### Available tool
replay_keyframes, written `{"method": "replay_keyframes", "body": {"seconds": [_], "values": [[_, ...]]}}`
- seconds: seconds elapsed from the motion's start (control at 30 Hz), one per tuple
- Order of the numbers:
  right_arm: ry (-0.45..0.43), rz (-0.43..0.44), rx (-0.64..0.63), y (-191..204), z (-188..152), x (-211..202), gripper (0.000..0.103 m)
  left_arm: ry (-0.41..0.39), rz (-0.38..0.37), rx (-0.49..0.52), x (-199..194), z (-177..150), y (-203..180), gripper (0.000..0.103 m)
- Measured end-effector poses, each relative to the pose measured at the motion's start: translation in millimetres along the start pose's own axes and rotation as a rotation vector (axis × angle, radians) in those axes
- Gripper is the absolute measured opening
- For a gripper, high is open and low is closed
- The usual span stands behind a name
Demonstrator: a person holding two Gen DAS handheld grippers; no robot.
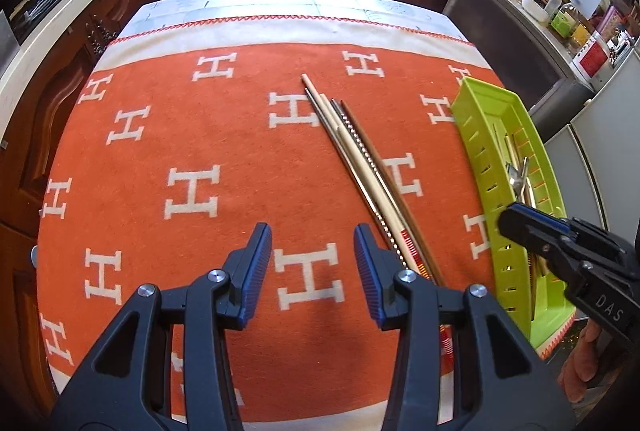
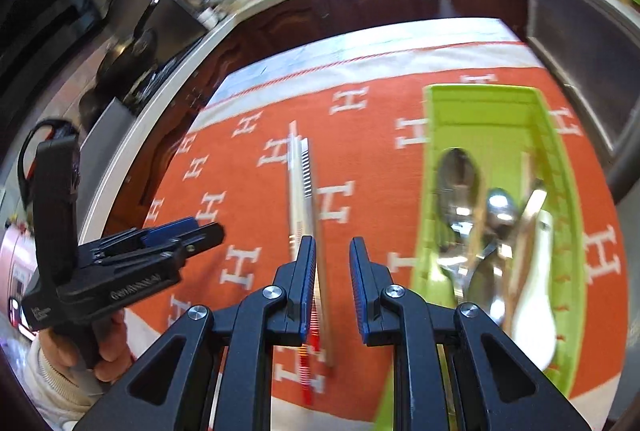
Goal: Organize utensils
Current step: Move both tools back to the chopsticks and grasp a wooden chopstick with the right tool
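Here the orange H-patterned cloth (image 1: pixel 208 135) carries a slotted lime-green plastic tray (image 2: pixel 488 115) already holding spoons (image 2: pixel 460 187), so the loose bundle of chopsticks (image 1: pixel 360 159) beside it likely goes next. Left gripper (image 1: pixel 313 251) and right gripper (image 2: pixel 333 259) both hover parted, empty.

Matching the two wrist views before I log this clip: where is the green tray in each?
Left wrist: tray along the right edge, seen side-on, with the right tool in front of it.
Right wrist: tray right of centre, spoons inside.
Shared landmark: the chopsticks on the orange cloth, left of the tray in both.
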State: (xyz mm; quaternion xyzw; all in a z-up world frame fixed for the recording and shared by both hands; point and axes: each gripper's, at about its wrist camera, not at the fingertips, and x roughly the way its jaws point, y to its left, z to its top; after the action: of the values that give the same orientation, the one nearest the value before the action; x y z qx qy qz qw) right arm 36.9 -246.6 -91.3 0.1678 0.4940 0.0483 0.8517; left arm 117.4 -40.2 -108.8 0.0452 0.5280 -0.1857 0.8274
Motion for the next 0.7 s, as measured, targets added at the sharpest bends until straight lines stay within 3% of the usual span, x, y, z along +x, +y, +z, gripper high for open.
{"method": "replay_keyframes", "body": {"seconds": [0.2,0.5,0.7], "values": [[0.101,-0.016,-0.074,26.0,12.5,34.8,0.017,0.0,0.001,-0.006,6.2,-3.4,6.0,0.039],[0.219,-0.069,-0.093,22.3,19.2,86.6,0.014,0.018,-0.022,-0.028,16.5,-9.5,12.2,0.039],[0.253,-0.105,-0.108,20.7,19.9,107.2,0.011,0.024,-0.036,-0.041,20.7,-9.7,14.8,0.039]]}}
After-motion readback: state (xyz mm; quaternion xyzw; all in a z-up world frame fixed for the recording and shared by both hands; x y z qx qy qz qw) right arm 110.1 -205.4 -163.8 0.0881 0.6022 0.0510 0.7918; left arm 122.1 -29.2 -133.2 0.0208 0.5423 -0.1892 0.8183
